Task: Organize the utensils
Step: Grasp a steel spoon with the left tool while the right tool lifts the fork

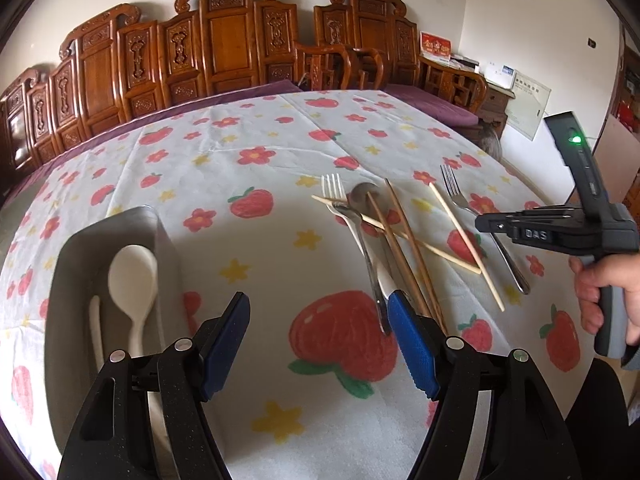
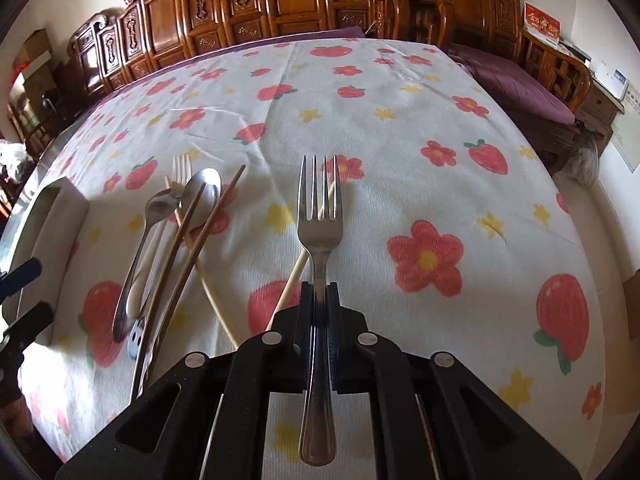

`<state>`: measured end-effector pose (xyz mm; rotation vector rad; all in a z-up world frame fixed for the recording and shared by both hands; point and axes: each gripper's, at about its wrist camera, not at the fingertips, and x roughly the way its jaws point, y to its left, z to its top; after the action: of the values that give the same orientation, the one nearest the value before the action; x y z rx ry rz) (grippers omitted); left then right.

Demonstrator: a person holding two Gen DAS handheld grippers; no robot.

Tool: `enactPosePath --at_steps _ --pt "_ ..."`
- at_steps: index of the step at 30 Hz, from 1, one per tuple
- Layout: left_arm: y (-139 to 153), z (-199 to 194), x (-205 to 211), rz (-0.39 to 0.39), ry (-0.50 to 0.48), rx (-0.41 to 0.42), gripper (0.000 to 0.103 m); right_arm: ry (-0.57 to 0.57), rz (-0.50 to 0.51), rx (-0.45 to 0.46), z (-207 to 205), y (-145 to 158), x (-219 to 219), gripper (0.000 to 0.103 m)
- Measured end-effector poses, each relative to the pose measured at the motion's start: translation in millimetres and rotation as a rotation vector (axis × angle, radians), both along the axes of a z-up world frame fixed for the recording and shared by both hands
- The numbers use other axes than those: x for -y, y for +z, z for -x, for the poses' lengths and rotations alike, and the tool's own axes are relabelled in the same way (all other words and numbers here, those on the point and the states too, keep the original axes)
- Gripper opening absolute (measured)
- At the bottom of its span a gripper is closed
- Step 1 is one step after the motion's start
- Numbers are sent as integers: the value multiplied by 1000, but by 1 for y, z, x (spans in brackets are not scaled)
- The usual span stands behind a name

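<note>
My right gripper [image 2: 320, 286] is shut on a steel fork [image 2: 319, 236], pinching its neck, tines pointing away; the fork also shows in the left wrist view [image 1: 460, 196] under that gripper [image 1: 486, 224]. My left gripper [image 1: 320, 312] is open and empty above the tablecloth. A grey tray [image 1: 64, 264] at its left holds a white spoon [image 1: 130, 280]. A pile on the cloth holds another fork [image 1: 340, 204], a steel spoon [image 1: 364, 194], brown chopsticks [image 1: 408, 248] and pale chopsticks [image 1: 464, 240].
The table carries a white cloth with strawberries and flowers [image 1: 248, 152]. Carved wooden chairs [image 1: 224, 40] line the far side, with a purple cushion [image 1: 432, 100] at the right. The grey tray sits at the left edge in the right wrist view [image 2: 44, 216].
</note>
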<state>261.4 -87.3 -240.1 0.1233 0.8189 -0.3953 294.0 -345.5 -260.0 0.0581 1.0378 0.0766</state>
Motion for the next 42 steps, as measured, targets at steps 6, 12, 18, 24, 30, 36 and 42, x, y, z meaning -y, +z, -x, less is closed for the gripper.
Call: enactPosePath --at_steps 6,12,18,24,30,36,42 --pt "-6 -10 17 -2 -21 -23 61 6 2 -8 12 -11 8 9" --pt "-21 -32 25 13 -11 -100 46 27 3 13 16 -15 13 9" --pt "-30 -58 29 88 14 -177 35 42 -5 32 18 -16 15 9" --pt "-35 -79 46 104 11 -212 34 61 18 48 20 -16 13 9" --pt "-41 -89 54 115 29 -242 21 61 4 50 21 -16 15 9" --pt "-36 -85 50 118 48 -228 3 62 6 47 22 -16 14 9" --pt "-21 -71 45 91 20 -172 2 70 3 34 28 -11 13 9"
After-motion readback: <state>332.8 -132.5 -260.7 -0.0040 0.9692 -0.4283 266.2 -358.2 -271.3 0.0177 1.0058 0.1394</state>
